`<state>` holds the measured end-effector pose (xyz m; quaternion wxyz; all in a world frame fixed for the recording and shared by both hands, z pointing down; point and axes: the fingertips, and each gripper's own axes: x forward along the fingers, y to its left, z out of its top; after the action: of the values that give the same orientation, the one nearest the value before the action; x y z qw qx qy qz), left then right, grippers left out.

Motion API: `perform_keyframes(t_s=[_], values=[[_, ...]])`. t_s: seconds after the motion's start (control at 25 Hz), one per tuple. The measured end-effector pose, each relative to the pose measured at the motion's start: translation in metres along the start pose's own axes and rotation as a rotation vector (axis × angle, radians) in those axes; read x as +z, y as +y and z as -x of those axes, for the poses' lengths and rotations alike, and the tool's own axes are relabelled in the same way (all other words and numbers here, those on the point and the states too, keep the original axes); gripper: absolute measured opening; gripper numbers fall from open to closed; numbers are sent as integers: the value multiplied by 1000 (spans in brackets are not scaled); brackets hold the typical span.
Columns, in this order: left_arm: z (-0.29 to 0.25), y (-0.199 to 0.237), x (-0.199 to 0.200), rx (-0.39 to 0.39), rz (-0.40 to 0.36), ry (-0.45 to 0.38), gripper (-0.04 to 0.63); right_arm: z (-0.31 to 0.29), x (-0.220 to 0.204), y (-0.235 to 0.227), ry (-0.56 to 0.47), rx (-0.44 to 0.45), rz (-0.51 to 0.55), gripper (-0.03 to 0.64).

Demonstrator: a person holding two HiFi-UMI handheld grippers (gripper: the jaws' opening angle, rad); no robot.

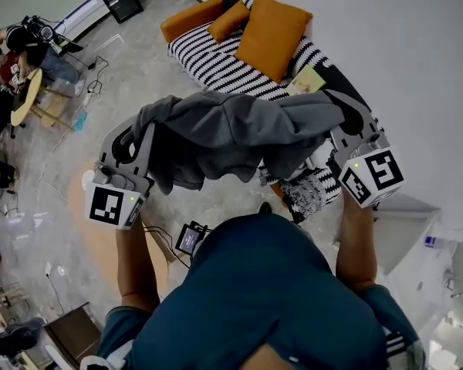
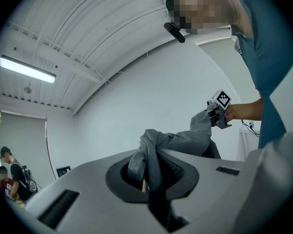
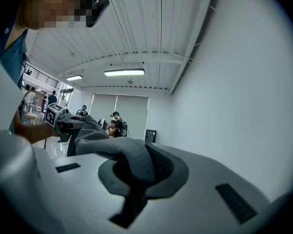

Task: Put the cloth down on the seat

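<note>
Grey cloth hangs stretched across mid-frame, held up between both grippers, clear of the striped seat at upper centre. Left gripper jaws clamped on its left end; right gripper jaws clamped on its right end

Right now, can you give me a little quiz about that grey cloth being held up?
1. True or false: the grey cloth already lies on the striped sofa.
2. What grips the cloth? A: only the left hand-held gripper. B: both that and the right hand-held gripper. C: neither.
3. What colour is the big cushion on the sofa?
Key: 1 false; 2 B; 3 orange.
</note>
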<state>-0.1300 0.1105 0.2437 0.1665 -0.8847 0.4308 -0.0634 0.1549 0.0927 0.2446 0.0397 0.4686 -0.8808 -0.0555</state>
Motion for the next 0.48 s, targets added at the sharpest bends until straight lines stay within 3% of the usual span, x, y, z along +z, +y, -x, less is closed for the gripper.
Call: perform_keyframes(t_s=[0.48], values=[[-59, -23, -5, 37, 15, 43, 28, -17, -20, -65, 6, 48, -41, 17]])
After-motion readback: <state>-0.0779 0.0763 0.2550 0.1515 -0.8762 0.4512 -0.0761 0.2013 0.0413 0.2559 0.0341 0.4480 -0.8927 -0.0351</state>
